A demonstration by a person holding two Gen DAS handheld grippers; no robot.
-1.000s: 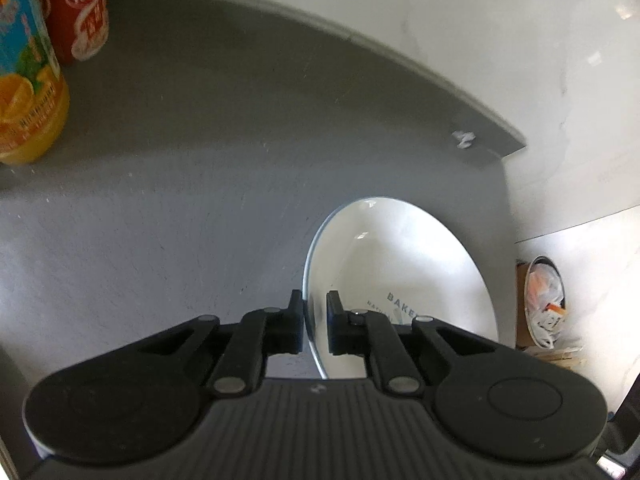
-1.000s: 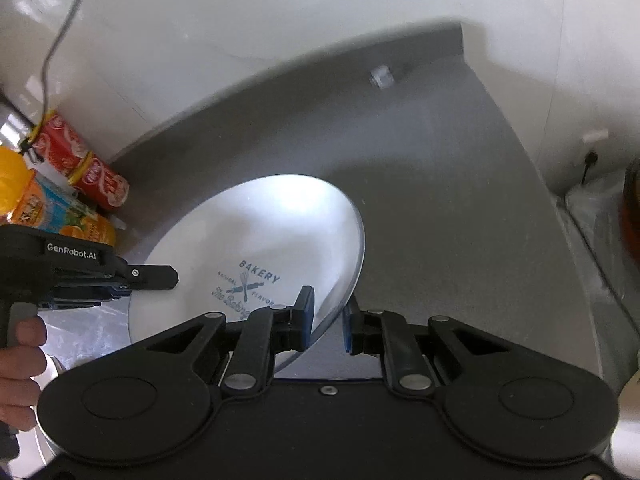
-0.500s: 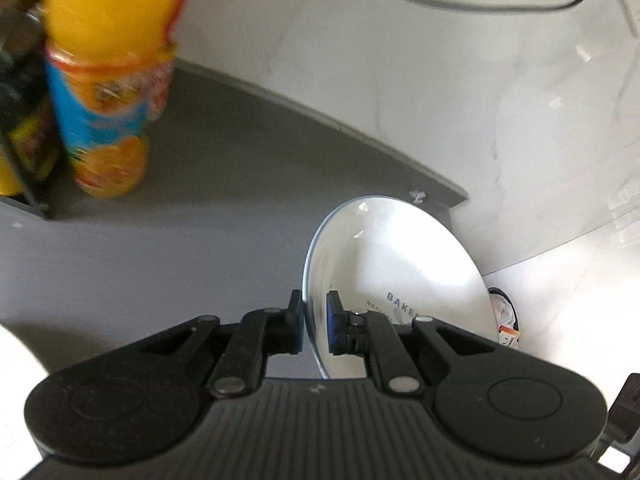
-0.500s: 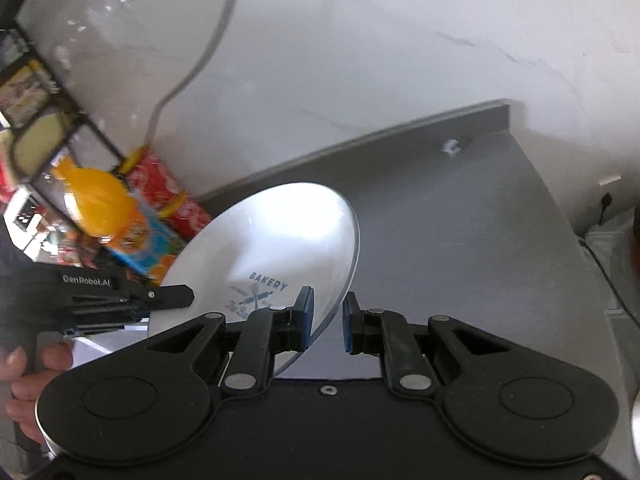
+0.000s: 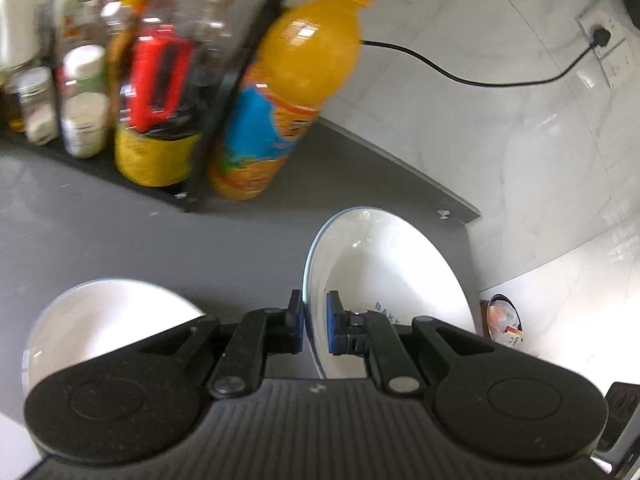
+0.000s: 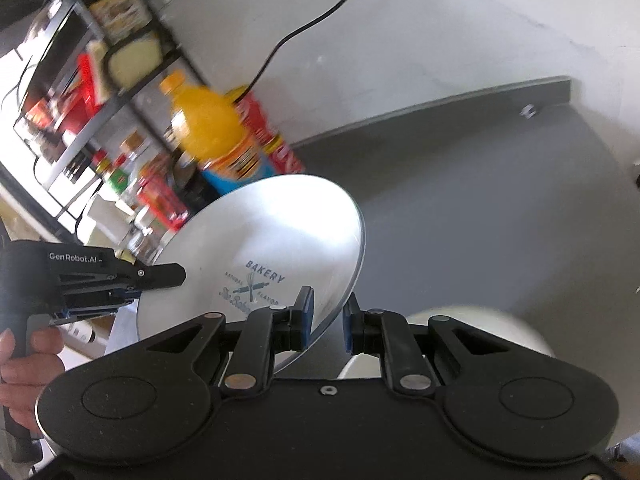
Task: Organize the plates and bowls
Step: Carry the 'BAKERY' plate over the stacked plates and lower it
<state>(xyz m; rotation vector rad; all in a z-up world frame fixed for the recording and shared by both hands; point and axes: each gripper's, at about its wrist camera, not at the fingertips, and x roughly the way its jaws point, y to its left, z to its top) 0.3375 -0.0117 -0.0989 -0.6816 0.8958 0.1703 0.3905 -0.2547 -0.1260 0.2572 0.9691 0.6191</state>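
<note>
Left gripper: your black two-finger left gripper (image 5: 315, 326) has its blue-padded fingers (image 5: 297, 323) drawn narrow on the rim of the round white plate with the blue "BAKERY" print (image 5: 394, 276), one pad on each face.
Right gripper: your black right gripper (image 6: 328, 320) straddles the opposite rim of the same plate; the left pad sits against the printed face, but you cannot tell whether the right pad touches the underside.
Plate: you hold it in the air, tilted steeply, above the dark grey countertop (image 5: 120, 240), its printed face turned toward the right wrist camera.
Your hand: it wraps the left gripper's handle (image 6: 24, 360) at the lower left of the right wrist view.
Second dish: a plain round white dish (image 5: 104, 320) lies on the countertop below and to the left of the left gripper; whether it is a plate or a bowl is unclear.
Background: a tall orange juice bottle with a blue label (image 5: 288, 92) stands near the white marble-look wall (image 5: 500, 140), just beside a black wire rack of jars and bottles (image 5: 100, 92).
Cable: a black power cord (image 5: 480, 78) runs along the wall to a white socket (image 5: 604, 38).
</note>
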